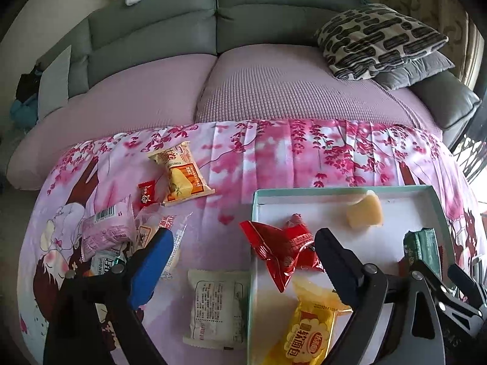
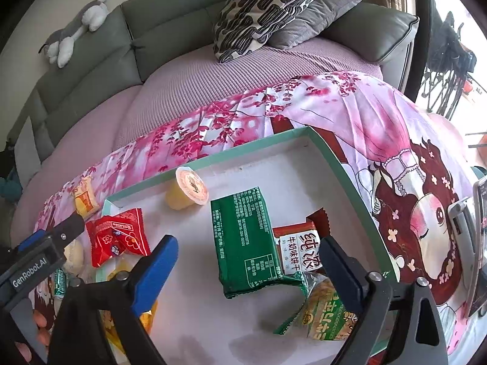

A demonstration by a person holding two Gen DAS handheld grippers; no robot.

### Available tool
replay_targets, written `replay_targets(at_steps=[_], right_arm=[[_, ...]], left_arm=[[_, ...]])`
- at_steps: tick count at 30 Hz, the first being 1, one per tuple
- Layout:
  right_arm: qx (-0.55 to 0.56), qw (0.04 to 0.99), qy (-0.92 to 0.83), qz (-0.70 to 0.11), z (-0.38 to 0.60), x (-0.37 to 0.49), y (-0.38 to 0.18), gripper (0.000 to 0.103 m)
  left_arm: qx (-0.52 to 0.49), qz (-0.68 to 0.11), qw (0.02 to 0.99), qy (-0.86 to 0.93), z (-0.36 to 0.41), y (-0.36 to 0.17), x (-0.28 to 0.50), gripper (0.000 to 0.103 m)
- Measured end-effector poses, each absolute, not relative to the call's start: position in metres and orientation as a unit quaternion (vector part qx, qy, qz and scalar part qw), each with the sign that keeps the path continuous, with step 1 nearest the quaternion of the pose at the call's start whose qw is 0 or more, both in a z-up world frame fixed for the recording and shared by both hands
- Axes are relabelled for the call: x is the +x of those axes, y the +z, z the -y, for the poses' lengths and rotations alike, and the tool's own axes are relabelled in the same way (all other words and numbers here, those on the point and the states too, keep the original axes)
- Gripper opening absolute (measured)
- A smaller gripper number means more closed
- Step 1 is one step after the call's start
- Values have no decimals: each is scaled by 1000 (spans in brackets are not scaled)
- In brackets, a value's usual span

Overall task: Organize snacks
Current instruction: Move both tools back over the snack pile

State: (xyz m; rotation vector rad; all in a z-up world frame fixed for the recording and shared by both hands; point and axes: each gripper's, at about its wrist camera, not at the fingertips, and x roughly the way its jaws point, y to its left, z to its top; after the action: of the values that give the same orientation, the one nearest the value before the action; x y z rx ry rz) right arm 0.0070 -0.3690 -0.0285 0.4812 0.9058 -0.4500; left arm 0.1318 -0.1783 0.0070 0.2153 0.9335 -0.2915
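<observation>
A shallow white tray with a teal rim [image 1: 341, 189] [image 2: 304, 132] lies on a pink floral cloth. In it are a red snack packet [image 1: 281, 248] [image 2: 117, 237], a yellow jelly cup [image 1: 363, 210] [image 2: 187, 191], a yellow bread packet [image 1: 310, 331], a green packet [image 2: 246, 243], a red-and-white biscuit packet [image 2: 299, 249] and a green-yellow packet [image 2: 322, 313]. My left gripper [image 1: 243, 261] is open and empty, straddling the tray's left rim above the red packet. My right gripper [image 2: 248, 270] is open and empty above the green packet.
Loose snacks lie on the cloth left of the tray: a yellow-orange packet [image 1: 179, 173], a small red candy [image 1: 147, 196], a pink packet [image 1: 106, 231], a white packet [image 1: 216, 307]. A grey sofa with patterned cushions [image 1: 377, 39] is behind. A phone [image 2: 479, 243] lies at right.
</observation>
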Motion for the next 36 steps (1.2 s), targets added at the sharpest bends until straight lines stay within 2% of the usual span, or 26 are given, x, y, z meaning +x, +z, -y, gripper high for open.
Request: replay_targets(at_steps=[2, 13, 18, 29, 36], right_arm=[[225, 848, -216, -429, 369, 7, -29, 103], [215, 859, -218, -410, 364, 4, -14, 103], [205, 869, -204, -402, 352, 6, -3, 103], [199, 888, -121, -396, 293, 22, 17, 103], [164, 897, -56, -406, 235, 40, 18, 103]], left_arm=[[98, -445, 879, -139, 177, 6, 132, 103], [69, -436, 886, -142, 156, 21, 133, 103], [86, -420, 894, -130, 137, 34, 126, 103], [104, -424, 899, -43, 48, 44, 127, 103], [55, -434, 899, 11, -22, 42, 125, 103]])
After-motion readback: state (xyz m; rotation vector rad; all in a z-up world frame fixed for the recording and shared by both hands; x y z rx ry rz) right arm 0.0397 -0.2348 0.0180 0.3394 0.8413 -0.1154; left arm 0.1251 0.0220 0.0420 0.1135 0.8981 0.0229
